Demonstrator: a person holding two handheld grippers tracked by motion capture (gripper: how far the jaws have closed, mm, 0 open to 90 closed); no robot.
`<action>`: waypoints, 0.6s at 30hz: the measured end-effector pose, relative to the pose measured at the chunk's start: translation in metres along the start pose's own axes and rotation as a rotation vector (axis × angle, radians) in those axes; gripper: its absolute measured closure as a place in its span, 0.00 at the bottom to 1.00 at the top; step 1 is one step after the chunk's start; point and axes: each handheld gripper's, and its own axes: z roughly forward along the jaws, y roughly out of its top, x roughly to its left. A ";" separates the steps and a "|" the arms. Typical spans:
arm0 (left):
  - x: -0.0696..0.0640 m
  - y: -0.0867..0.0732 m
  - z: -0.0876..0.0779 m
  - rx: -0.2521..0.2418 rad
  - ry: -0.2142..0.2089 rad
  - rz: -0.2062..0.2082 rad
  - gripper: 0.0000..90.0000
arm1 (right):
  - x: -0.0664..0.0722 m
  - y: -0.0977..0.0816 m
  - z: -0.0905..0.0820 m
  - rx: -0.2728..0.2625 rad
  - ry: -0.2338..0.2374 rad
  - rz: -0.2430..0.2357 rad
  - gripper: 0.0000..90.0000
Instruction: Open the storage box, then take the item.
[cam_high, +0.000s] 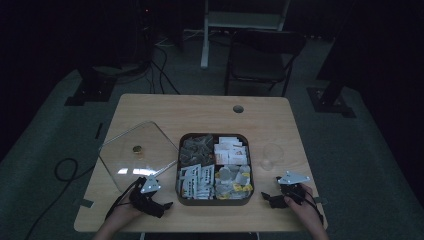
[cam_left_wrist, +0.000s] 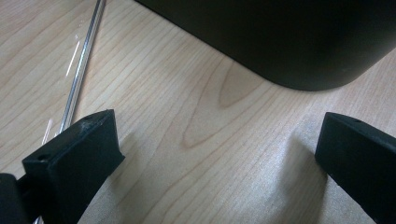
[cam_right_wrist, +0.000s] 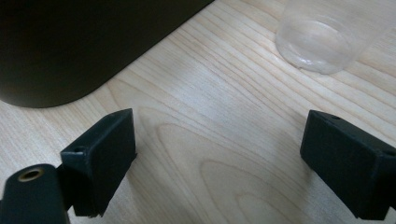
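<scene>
Between our two spread, empty grippers, left (cam_high: 159, 205) and right (cam_high: 272, 199), we are resting beside the dark square compartment tray of packets (cam_high: 214, 200); next likely calls for approaching it.

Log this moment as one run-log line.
left tongs: open, empty, on table | right tongs: open, empty | tea box: between them, lid off at left | clear cup: right of box

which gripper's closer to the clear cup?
Right. The right gripper sits just below the clear cup on the tray's right side. The left gripper is across the tray, by the clear lid.
</scene>
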 end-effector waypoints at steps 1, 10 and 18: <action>0.000 0.000 0.000 -0.001 0.003 -0.005 0.01 | 0.000 0.000 0.000 0.000 0.000 0.000 0.11; -0.002 0.000 0.000 -0.002 0.010 -0.013 0.01 | 0.002 0.002 0.002 -0.001 -0.022 0.022 0.11; -0.002 0.000 0.000 -0.002 0.010 -0.012 0.01 | 0.003 0.001 0.000 -0.022 -0.022 0.056 0.16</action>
